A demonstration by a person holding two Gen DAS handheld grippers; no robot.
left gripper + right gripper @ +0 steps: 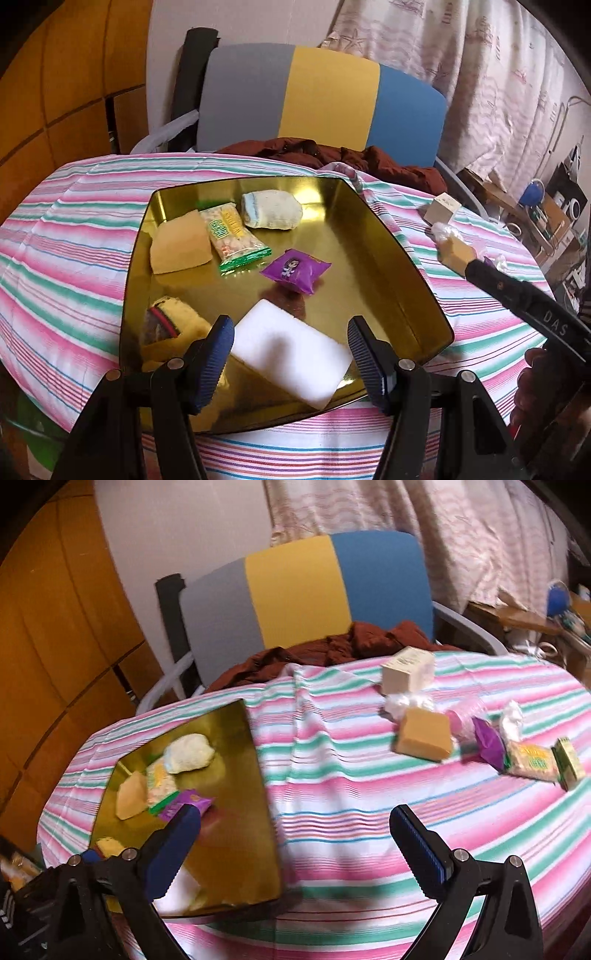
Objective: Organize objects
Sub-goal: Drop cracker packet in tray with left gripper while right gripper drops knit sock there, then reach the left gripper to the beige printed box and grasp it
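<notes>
A white foam block (pixel 291 360) lies flat on the floor of my gold tin tray (pixel 402 280), at its near edge, between the wide-open fingers of my left claw (pixel 290 363), which grips nothing. The block's long axis runs slantwise, from the tray's near right corner up toward its left wall, a broad face upward; I judge it has been set there to fill the tray's free near floor. Farther in from it sit a purple sachet (pixel 295 270), a green-edged snack bar (pixel 234 236) lying lengthwise toward the tray's far wall, a tan sponge (pixel 179 243) touching the bar's left side, and a rolled pale sock (pixel 271 209) at the far wall. A yellow packet (pixel 173 323) leans at the left wall.

Right of the tray, on the striped bench cloth (pixel 332 768), the unsorted things wait together: a tan block (pixel 424 734), a cream box (pixel 406 670) beyond it, a second purple sachet (pixel 489 746), another snack bar (pixel 532 762). My right claw (pixel 295 843) hangs empty and spread wide just off the tray's right edge, facing that cluster, which I judge is next.
</notes>
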